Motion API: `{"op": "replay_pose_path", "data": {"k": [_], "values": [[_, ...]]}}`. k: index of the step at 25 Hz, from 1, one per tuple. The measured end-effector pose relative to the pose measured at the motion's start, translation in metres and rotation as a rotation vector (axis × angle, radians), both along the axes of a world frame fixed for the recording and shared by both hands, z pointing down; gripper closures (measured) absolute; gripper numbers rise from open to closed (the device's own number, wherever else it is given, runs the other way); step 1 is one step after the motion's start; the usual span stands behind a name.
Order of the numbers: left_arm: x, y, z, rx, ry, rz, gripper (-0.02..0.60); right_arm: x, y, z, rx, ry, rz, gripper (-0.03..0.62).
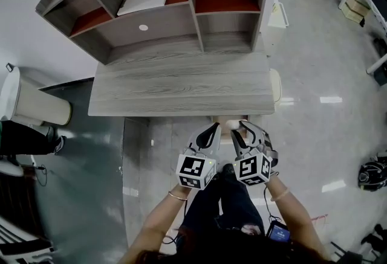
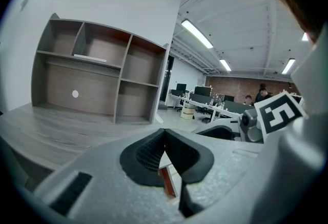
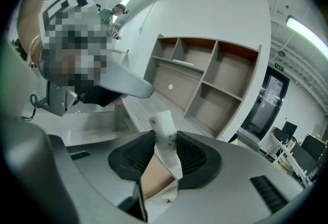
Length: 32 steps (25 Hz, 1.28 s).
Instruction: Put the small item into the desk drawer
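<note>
Item [image 3: 164, 128] is clamped in right gripper [image 1: 243, 131], just off the desk [image 1: 181, 90] front edge. Left gripper [image 1: 208, 135] has jaws together, empty. Carry step, I'd say; no open drawer visible, so the left likely pulls it out next.

This is looking like an open-plan office: rows of white desks carrying dark monitors [image 2: 202, 96] are stretching away beyond and to the right of the left hand-held gripper [image 2: 164, 133], long ceiling strip lights [image 2: 197, 33] are glowing high above it, and a grey wood-grain tabletop [image 2: 46, 125] bearing an open grey shelf unit [image 2: 97, 74] is standing ahead-left of it.
</note>
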<state>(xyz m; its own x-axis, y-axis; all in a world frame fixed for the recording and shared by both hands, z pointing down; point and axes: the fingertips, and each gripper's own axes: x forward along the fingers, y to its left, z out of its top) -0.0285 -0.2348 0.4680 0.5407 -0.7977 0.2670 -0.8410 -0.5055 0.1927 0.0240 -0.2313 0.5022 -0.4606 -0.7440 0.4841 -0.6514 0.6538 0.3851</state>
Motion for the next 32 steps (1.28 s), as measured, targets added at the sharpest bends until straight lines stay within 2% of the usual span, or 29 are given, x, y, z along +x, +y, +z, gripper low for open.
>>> {"op": "replay_pose_path", "data": {"k": [7, 17, 32], "values": [[0.0, 0.0, 0.023, -0.039, 0.031, -0.004, 0.566, 0.005, -0.006, 0.029, -0.019, 0.031, -0.006, 0.465], [0.005, 0.003, 0.071, -0.083, -0.004, 0.019, 0.566, 0.004, -0.012, 0.072, -0.043, 0.084, -0.043, 0.465], [0.007, -0.001, 0.123, -0.133, 0.011, 0.032, 0.566, 0.004, -0.015, 0.141, -0.092, 0.167, -0.079, 0.465]]}}
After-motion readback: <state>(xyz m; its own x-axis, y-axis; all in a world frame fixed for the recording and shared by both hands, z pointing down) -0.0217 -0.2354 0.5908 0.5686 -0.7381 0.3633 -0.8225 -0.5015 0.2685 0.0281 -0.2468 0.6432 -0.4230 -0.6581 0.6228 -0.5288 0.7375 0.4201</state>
